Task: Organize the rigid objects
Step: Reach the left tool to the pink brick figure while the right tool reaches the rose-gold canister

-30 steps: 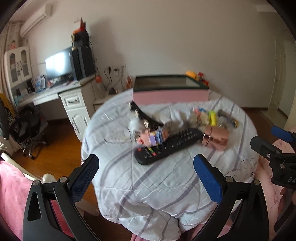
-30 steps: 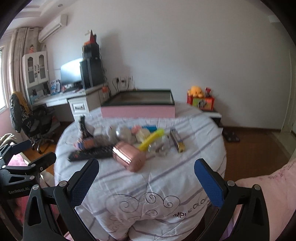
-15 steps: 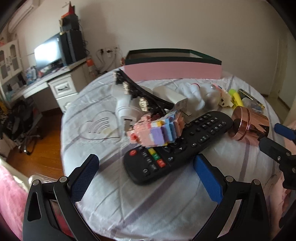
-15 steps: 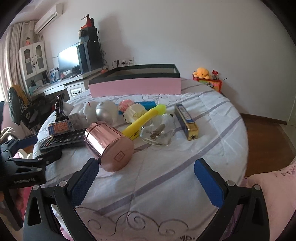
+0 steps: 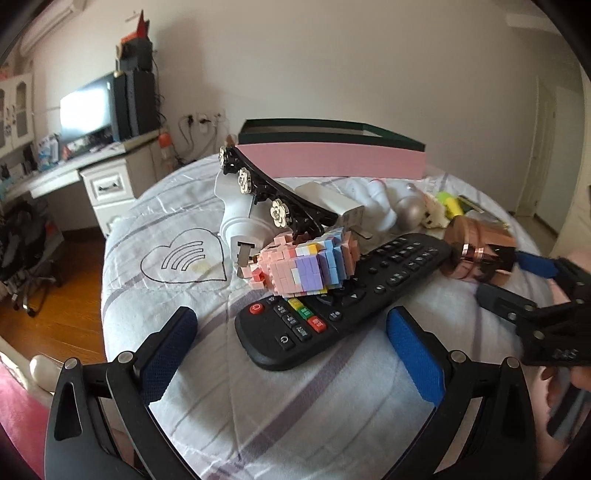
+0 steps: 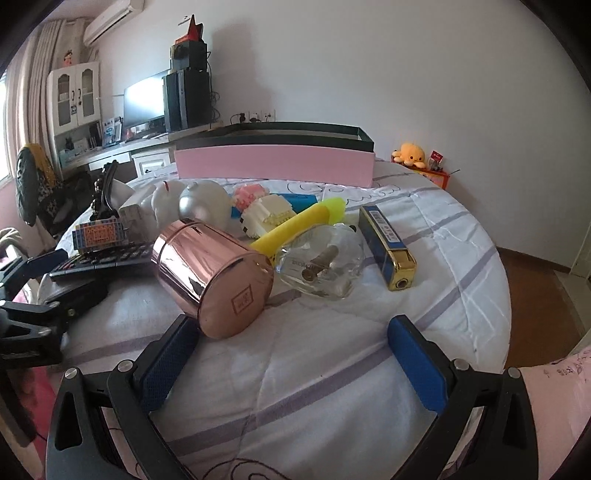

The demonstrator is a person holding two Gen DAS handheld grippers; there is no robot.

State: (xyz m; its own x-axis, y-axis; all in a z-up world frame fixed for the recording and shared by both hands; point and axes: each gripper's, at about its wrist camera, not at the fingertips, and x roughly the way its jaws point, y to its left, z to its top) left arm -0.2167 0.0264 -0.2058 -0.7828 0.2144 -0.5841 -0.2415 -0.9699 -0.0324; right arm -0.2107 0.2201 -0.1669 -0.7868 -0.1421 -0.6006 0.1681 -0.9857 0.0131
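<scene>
One remote (image 5: 343, 291), one copper canister (image 6: 212, 275) (lying), two tools.

A white desk (image 5: 92, 173) stands against the far wall with a dark monitor (image 6: 144, 99) and a black computer tower (image 6: 186, 99) on it. A white cabinet (image 6: 77, 96) with glass doors stands further left. An air conditioner (image 6: 114, 13) hangs high on the wall. An orange plush toy (image 6: 410, 153) sits on a red box (image 6: 436, 177), right.

Bare quilt (image 6: 314, 369) ahead; rose-gold canister (image 6: 212, 275) crowds left pad
</scene>
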